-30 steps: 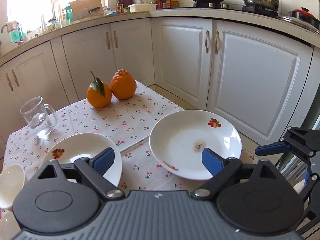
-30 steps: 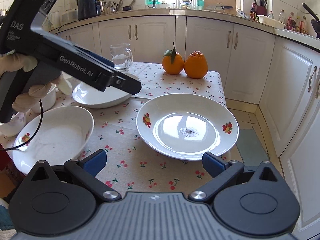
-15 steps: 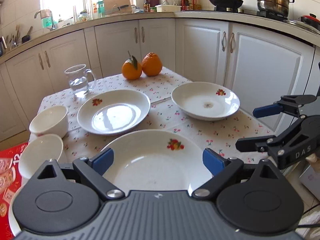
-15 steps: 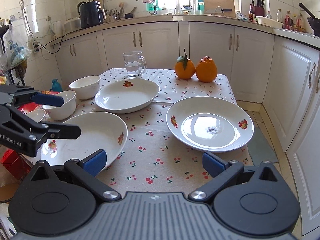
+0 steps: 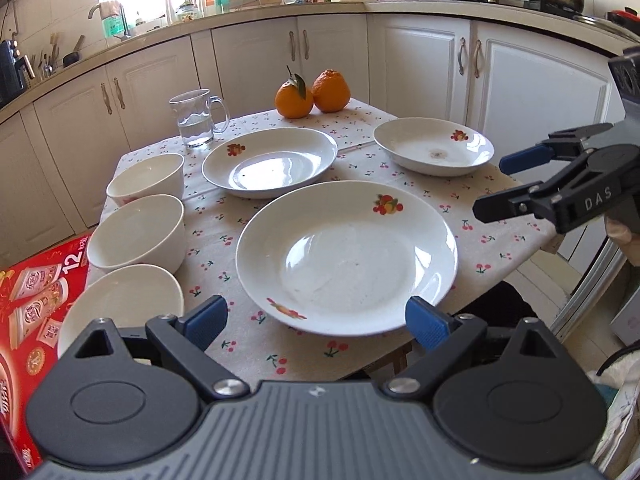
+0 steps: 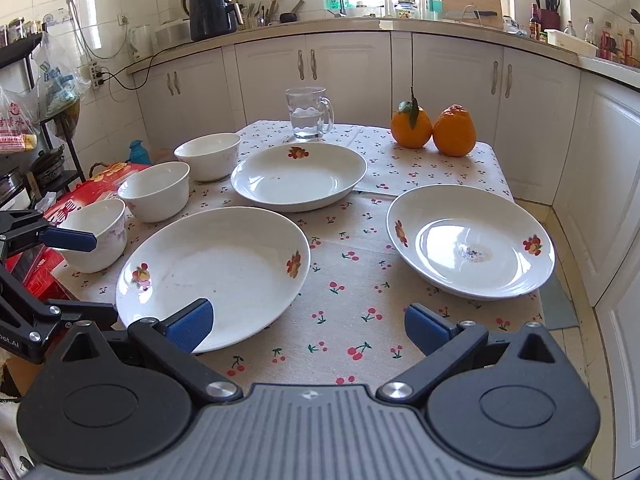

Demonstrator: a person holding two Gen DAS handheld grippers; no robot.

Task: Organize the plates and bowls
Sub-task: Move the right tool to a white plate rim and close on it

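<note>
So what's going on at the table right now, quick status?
Left tongs open, empty; right tongs too. Three plates and three bowls lie separate, unstacked. Glass mug and oranges sit behind, clear.

Cherry-print cloth [image 6: 352,292] covers the worktop [image 5: 532,240], carrying three plates [image 6: 216,272], three bowls [image 6: 154,190], a glass mug [image 6: 308,114] and two oranges [image 6: 412,126].

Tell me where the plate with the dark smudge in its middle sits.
The smudged plate sits at the table's right edge in the right wrist view, in front of the two oranges and right of the other two plates.
</note>
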